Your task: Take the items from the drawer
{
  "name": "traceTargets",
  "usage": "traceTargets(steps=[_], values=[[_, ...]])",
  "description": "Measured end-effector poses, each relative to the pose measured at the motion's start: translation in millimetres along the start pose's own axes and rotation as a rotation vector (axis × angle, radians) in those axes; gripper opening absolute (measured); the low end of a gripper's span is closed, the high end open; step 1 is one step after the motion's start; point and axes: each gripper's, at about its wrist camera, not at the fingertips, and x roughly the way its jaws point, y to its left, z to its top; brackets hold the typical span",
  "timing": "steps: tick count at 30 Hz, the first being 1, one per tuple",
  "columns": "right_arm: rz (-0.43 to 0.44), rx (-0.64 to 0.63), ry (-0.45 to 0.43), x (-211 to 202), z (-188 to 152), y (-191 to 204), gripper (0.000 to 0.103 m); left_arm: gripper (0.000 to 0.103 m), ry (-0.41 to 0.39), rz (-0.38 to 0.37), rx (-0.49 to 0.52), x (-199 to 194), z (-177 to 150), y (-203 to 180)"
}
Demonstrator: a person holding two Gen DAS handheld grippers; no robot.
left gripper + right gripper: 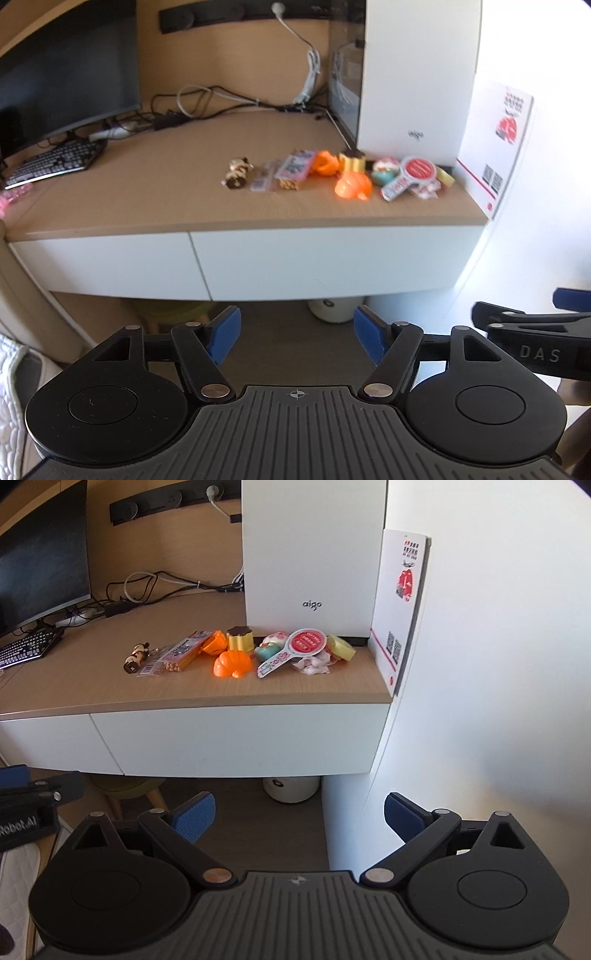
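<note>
A white drawer front (325, 258) (236, 734) under the wooden desk top is closed. Above it, several small items lie in a row on the desk: an orange croissant toy (352, 185) (233, 663), a yellow pudding toy (240, 638), a red round paddle (419, 170) (306, 641), a snack pack (293, 168) (183, 651) and a brown-white figure (237, 172) (136, 656). My left gripper (297, 338) hangs open below the drawer, holding nothing. My right gripper (299, 818) is open too, well back from the desk; its side shows at the right of the left wrist view.
A white aigo box (312, 557) stands behind the items, with a printed card (400, 602) leaning on the wall. A monitor (66, 70), keyboard (55, 160) and cables (207, 107) occupy the desk's left. A white bin (291, 788) sits under the desk.
</note>
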Motion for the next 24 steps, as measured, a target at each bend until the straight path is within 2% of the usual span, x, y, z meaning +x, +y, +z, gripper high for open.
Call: traceTargets(steps=[7,24], values=[[-0.029,-0.017,0.018,3.1,-3.3,-2.9,0.099,0.073,0.039,-0.024,-0.012,9.4,-6.5,-9.4],[-0.037,-0.029,0.027,6.6,-4.8,-5.4,0.099,0.073,0.047,-0.029,0.001,11.6,-6.9,-12.1]])
